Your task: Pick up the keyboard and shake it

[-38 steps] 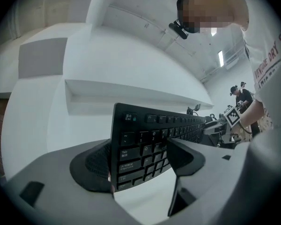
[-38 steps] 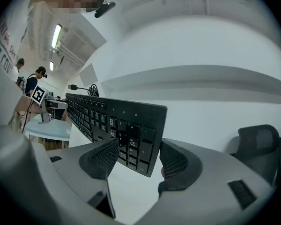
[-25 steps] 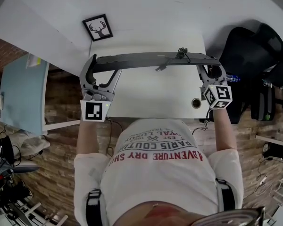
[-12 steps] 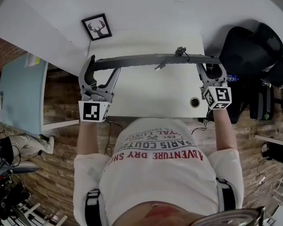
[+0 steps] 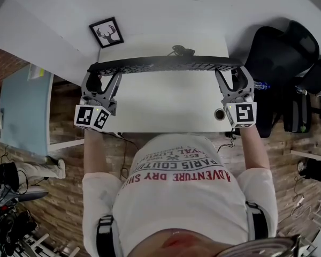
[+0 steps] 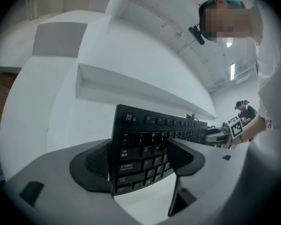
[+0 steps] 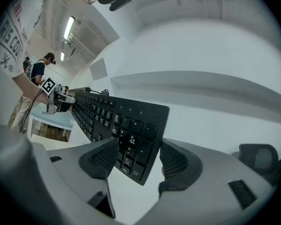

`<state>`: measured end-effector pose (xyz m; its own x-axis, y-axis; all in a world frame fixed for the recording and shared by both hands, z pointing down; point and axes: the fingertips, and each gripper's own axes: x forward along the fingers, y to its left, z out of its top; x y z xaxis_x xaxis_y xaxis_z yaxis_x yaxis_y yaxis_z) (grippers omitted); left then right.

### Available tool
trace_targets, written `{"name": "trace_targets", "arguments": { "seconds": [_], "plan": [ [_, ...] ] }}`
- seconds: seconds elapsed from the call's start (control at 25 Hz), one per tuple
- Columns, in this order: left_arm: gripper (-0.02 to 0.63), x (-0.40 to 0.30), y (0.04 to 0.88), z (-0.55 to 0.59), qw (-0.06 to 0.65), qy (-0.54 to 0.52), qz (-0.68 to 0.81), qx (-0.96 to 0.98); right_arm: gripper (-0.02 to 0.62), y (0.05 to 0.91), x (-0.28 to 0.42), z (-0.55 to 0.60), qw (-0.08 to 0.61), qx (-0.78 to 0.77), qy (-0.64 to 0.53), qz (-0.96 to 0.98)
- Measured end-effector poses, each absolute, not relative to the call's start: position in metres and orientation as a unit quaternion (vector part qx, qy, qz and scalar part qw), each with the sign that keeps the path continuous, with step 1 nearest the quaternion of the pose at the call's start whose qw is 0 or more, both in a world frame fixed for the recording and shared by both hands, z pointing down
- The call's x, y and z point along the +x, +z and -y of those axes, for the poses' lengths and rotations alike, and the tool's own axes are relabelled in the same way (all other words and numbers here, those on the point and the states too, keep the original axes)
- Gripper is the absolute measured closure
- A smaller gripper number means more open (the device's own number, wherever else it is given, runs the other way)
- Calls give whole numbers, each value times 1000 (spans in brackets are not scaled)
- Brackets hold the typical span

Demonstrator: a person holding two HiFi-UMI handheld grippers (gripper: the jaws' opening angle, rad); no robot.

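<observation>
Keyboard (image 5: 166,64) above desk (image 5: 166,106): left hand-held gripper (image 5: 102,73) and right hand-held gripper (image 5: 232,73) clamp its ends.

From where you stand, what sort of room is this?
Most likely an office or workroom: a white desk with a cable hole, a black office chair beside it, and a keyboard held above the desk.
</observation>
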<state>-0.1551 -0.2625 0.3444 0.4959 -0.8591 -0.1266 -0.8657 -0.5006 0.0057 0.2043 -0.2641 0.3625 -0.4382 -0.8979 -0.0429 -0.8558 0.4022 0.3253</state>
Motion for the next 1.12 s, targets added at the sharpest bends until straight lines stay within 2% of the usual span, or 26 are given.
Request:
{"name": "trace_targets", "arguments": {
  "seconds": [0.24, 0.64, 0.92, 1.12],
  "plan": [
    [252, -156, 331, 249, 64, 77, -470, -877, 311, 315, 198, 246, -5, 550, -257, 794],
    [252, -151, 358, 250, 24, 75, -443, -893, 311, 324, 207, 230, 21, 577, -295, 761],
    [252, -160, 352, 253, 19, 76, -469, -880, 311, 334, 194, 231, 31, 537, -230, 811],
    [252, -161, 373, 261, -15, 44, -484, -874, 311, 372, 197, 243, 88, 517, -155, 837]
  ]
}}
